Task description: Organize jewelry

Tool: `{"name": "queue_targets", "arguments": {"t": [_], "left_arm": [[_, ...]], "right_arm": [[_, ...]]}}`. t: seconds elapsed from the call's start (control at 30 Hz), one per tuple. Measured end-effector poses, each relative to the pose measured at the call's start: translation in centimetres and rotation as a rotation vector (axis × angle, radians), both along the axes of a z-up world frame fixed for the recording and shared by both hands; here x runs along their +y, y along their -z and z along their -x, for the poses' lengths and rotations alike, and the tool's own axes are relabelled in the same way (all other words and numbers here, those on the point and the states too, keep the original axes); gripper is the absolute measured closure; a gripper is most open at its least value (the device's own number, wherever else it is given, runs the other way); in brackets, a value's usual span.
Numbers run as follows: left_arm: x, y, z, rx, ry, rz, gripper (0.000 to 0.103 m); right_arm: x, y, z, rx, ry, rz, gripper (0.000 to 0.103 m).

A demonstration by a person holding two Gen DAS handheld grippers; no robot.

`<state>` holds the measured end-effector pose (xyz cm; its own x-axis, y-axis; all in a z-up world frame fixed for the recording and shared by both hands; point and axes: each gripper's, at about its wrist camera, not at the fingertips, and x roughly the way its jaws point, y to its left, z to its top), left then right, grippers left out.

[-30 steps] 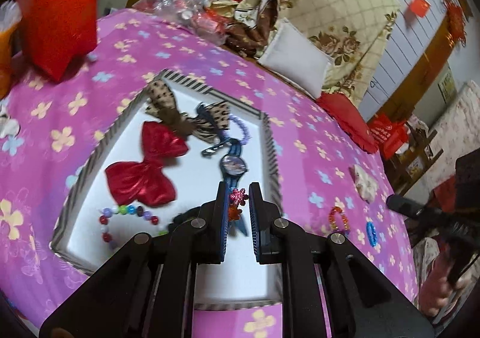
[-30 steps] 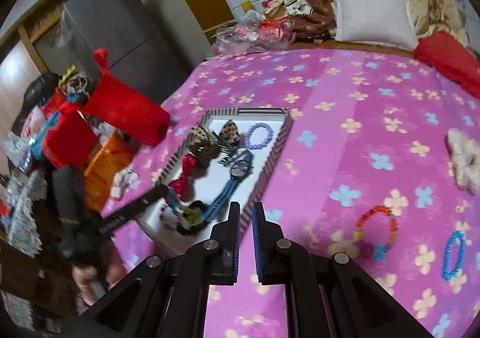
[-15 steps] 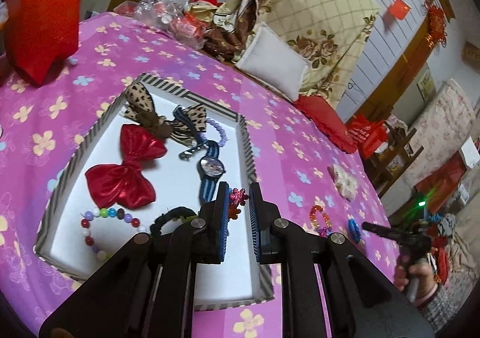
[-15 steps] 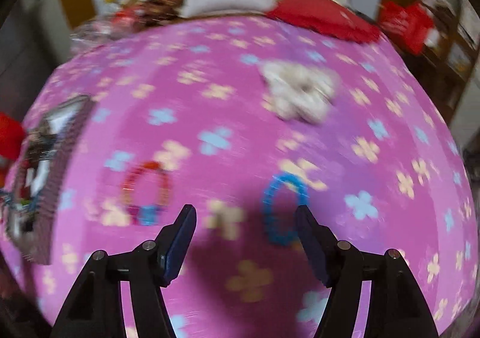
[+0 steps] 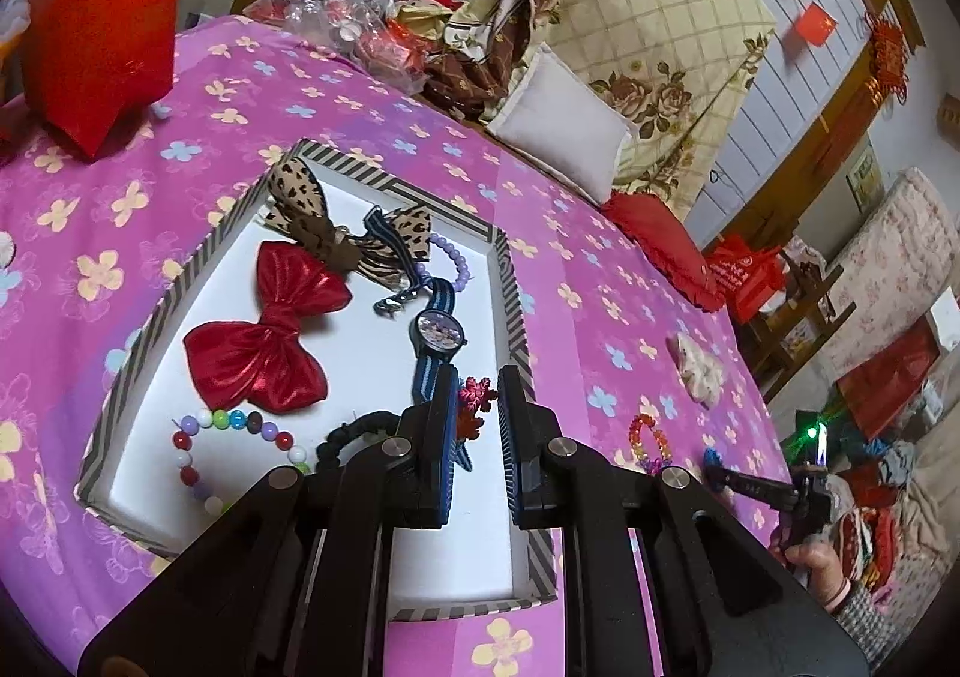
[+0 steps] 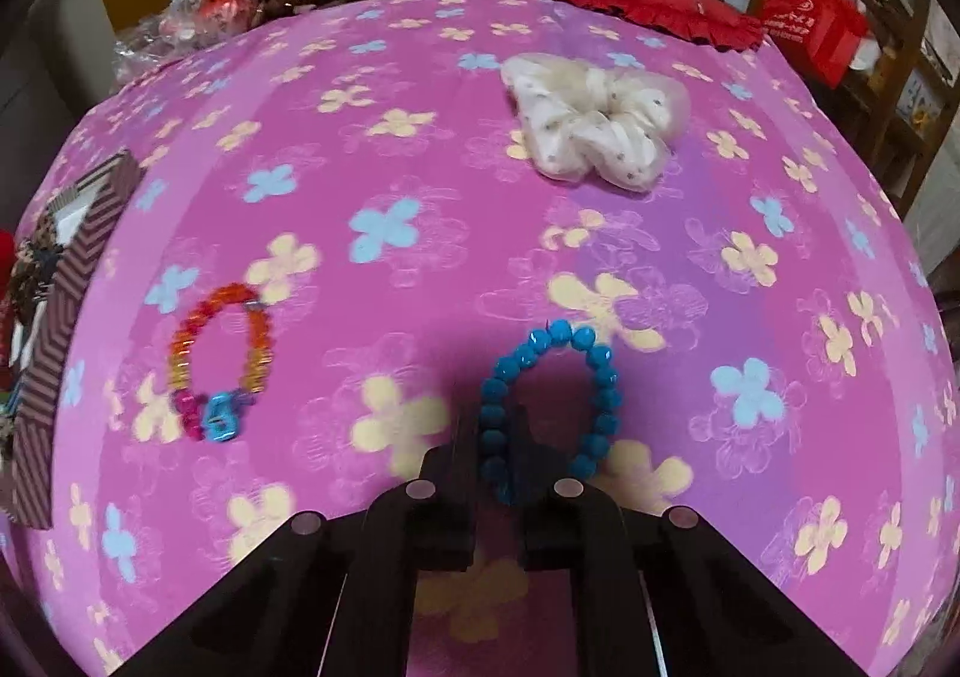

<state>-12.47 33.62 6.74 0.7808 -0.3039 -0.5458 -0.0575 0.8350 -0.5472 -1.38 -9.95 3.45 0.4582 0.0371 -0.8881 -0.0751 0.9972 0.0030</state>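
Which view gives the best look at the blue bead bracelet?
The right wrist view: the blue bead bracelet lies large on the pink bedspread, its near side between the right tool fingers. The left wrist view shows only a tiny blue bit far off, mostly hidden.

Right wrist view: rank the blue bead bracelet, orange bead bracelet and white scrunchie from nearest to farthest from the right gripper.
1. Blue bead bracelet, between the right gripper's fingers.
2. Orange bead bracelet, off to the left.
3. White scrunchie, far ahead, slightly right.

The left claw (image 5: 474,407) is closed and angled downward, while the right claw (image 6: 498,461) is closed, pointing steeply down.
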Motion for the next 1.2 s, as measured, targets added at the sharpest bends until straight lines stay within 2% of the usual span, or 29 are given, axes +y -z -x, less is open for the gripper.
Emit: {"name": "queue_targets", "arguments": {"t": [0.13, 0.3, 0.47, 0.63, 0.8, 0.9, 1.07, 1.2], "left_arm": [[0.8, 0.3, 0.3, 0.003, -0.005, 0.036, 0.091], [1.6, 0.3, 0.7, 0.000, 0.005, 0.068, 0.091], [1.9, 0.6, 0.7, 0.037, 0.026, 0.067, 0.091], [3.0, 1.2, 1.0, 0.075, -0.023, 0.043, 0.091], [4.9, 3.0, 0.7, 0.183, -0.106, 0.027, 0.091], [6.0, 3.8, 0.7, 0.210, -0.165, 0.004, 0.091], [7.8, 4.6, 1.1, 0.216, -0.233, 0.036, 0.091], [8.6, 5.3, 1.0, 0.235, -0.257, 0.057, 0.091]], "right_arm": [[2.9, -3.4, 1.3, -0.048, -0.072, -0.056, 0.095], [8.6, -8.3, 3.0, -0.106, -0.204, -0.140, 0.095], [16.1, -10.4, 3.7, -0.099, -0.350, -0.191, 0.095], [23.9, -9.5, 3.5, -0.077, -0.469, -0.161, 0.095], [31.1, -7.9, 2.7, -0.055, -0.572, -0.123, 0.095], [34.8, -6.7, 1.8, -0.048, -0.606, -0.096, 0.095], [38.2, -4.2, -0.1, -0.018, -0.606, -0.062, 0.095], [38.4, -2.4, -1.8, 0.002, -0.543, -0.032, 0.095]]}}
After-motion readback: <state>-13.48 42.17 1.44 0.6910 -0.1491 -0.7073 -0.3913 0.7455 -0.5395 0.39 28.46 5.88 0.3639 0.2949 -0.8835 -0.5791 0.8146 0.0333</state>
